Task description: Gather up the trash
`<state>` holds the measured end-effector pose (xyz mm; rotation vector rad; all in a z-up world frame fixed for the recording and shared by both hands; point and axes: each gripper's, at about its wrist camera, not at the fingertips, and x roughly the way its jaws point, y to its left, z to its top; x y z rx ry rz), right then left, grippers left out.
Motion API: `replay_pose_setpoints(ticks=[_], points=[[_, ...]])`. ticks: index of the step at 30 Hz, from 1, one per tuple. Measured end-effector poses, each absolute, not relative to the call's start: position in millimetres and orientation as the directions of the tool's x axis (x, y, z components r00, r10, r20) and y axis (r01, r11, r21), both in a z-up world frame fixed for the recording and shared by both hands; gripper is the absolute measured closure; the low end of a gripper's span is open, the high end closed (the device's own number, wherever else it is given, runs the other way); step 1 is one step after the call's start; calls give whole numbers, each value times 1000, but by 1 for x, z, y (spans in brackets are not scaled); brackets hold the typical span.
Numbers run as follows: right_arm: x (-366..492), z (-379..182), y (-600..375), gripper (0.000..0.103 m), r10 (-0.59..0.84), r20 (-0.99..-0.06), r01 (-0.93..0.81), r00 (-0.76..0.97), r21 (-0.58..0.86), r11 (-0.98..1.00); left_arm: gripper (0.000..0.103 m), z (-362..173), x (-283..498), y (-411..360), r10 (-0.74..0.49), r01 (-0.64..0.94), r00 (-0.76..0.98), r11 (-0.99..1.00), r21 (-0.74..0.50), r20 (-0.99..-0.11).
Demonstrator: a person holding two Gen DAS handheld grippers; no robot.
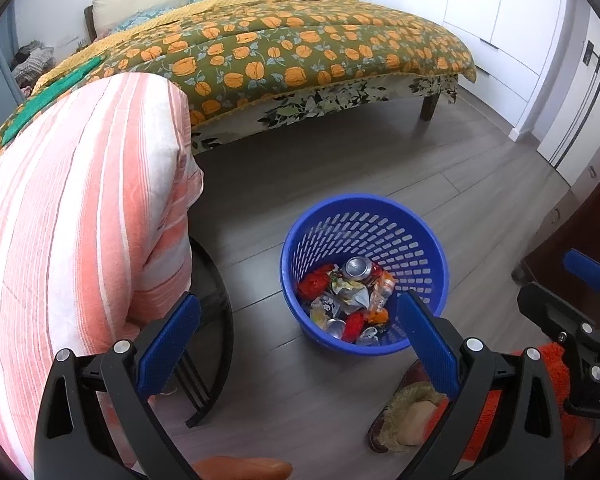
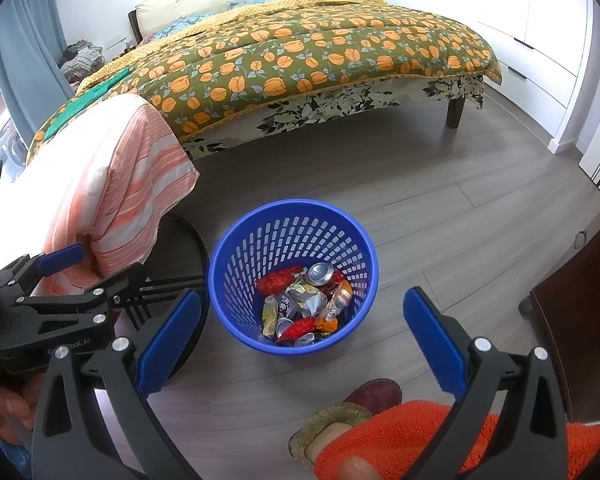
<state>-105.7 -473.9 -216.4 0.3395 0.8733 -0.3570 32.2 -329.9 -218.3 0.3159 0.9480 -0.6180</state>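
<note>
Status: trash [image 2: 304, 304] (cans, wrappers) lies inside the basket [image 2: 228, 240], which stands on the floor [image 2: 440, 232] near the bed [image 2: 300, 52]. No loose trash is visible on the floor. Left gripper [image 1: 296, 344] and right gripper [image 2: 300, 340]: both spread wide, empty. Collection appears complete or nearly so.

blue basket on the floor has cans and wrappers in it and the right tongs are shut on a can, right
Not quite. The blue basket does hold cans and wrappers, but the right tongs are open and empty, as the right wrist view shows.
</note>
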Motion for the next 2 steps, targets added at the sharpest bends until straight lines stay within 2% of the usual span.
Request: replay_pose_setpoints(ticks=[2], points=[[-105,-216,-474,4,-163,-790,435,590,142,889,5,-218,32,-329,-354,619,427,785,-16,-832]])
